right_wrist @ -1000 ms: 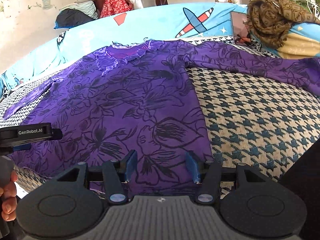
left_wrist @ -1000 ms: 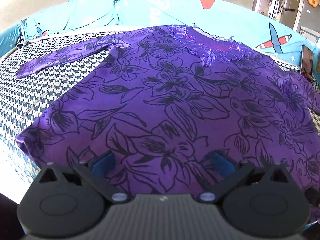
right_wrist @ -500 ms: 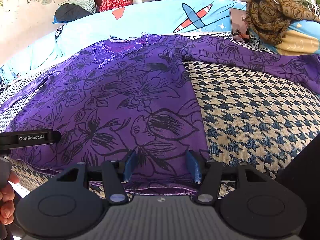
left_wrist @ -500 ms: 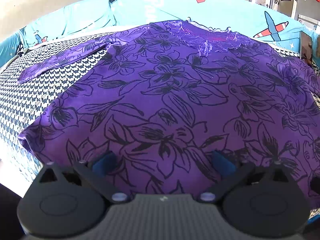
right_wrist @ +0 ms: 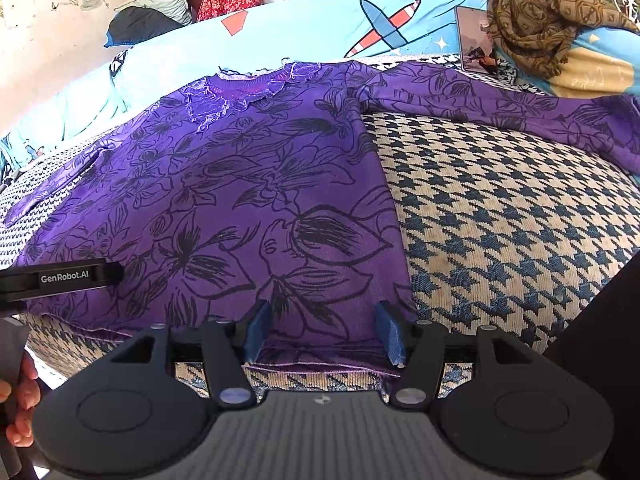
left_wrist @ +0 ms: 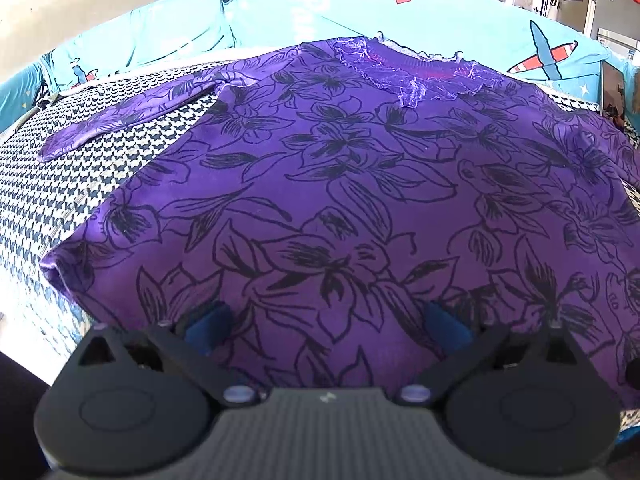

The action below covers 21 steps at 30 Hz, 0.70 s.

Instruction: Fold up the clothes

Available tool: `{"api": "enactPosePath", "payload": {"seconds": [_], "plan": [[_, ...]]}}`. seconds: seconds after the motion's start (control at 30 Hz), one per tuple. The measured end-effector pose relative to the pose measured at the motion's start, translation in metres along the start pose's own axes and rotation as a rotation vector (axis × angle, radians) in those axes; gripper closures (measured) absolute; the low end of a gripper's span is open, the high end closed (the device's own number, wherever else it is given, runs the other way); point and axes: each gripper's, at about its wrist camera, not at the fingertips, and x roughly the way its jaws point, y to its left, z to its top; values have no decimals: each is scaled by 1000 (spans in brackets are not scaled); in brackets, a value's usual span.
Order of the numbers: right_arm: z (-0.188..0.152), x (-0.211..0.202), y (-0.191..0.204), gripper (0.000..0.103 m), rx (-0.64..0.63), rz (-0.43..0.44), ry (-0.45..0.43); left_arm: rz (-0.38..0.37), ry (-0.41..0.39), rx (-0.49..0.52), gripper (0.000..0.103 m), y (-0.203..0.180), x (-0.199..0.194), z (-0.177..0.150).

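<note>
A purple long-sleeved top (left_wrist: 340, 184) with black flower outlines lies flat, front up, on a houndstooth bedcover (left_wrist: 60, 184), its ruffled neckline at the far side. My left gripper (left_wrist: 324, 324) is open over the bottom hem near the garment's left corner, fabric between its blue pads. In the right wrist view the same top (right_wrist: 224, 208) fills the left half, one sleeve (right_wrist: 500, 108) stretched out to the right. My right gripper (right_wrist: 322, 332) is open and straddles the hem at the right bottom corner. The left gripper's body (right_wrist: 60, 278) shows at the left edge.
A light blue sheet with plane prints (right_wrist: 320, 28) runs along the far side of the bed. A crumpled brown cloth (right_wrist: 540, 12) and a phone-like screen (right_wrist: 476, 44) lie at the far right. A person's fingers (right_wrist: 18, 404) show at the lower left. The houndstooth cover (right_wrist: 500, 220) is bare to the right.
Both grippers have moved forward and lower onto the hem; the top now fills more of each view. Jaw openings look unchanged.
</note>
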Motion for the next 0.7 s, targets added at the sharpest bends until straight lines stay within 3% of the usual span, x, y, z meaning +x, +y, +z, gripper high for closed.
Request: {"api": "enactPosePath", "payload": {"seconds": [0.43,0.7], "plan": [[-4,-13,-19,46,55,23,33,4,8,-6,0,0,-1,0],[19,-20,-58,46,218,-18,-1,3,9,-1,0,0,-2,-1]]}}
